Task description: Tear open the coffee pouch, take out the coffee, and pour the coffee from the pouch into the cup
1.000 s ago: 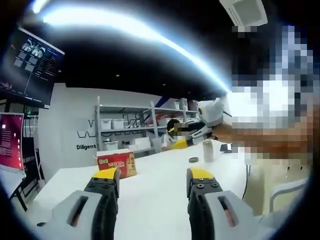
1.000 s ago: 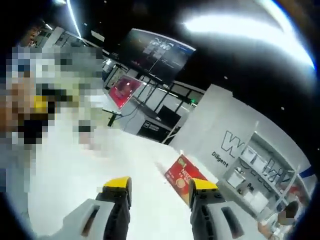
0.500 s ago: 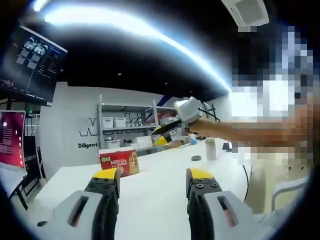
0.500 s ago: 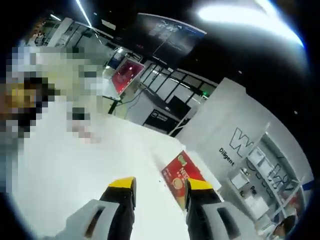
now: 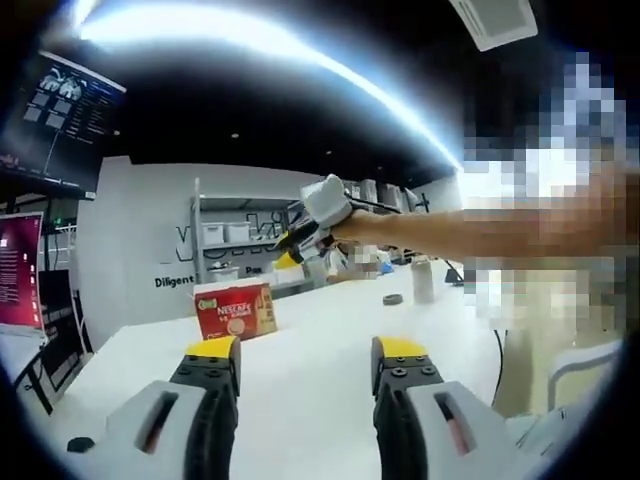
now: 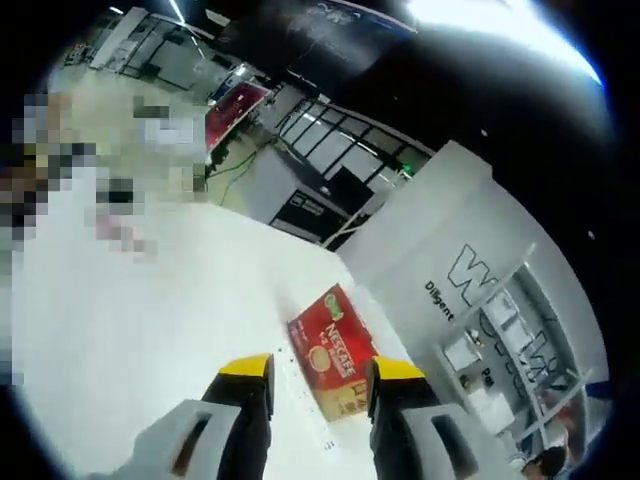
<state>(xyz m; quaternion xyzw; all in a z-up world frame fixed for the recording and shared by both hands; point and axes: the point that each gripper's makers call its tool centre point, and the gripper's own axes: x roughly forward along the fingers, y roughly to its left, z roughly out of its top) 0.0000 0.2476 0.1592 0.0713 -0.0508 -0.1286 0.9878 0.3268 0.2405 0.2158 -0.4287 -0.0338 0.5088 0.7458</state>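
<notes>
- Since the earlier frames, the right gripper (image 5: 292, 245) has swung across the left gripper view toward the red coffee box (image 5: 236, 309); in the right gripper view that box (image 6: 332, 352) now sits just beyond the yellow-tipped jaws.
- Right gripper (image 6: 310, 372): jaws apart, holding nothing.
- Left gripper (image 5: 305, 352): jaws apart, empty, hovering over the white table (image 5: 320, 340).
- A pale cup (image 5: 421, 281) stands well apart from the box, a small dark ring (image 5: 392, 299) near it.
- Judged step: the approach, nothing torn yet. Next, the right gripper must reach the box and draw out a pouch; none is visible.
</notes>
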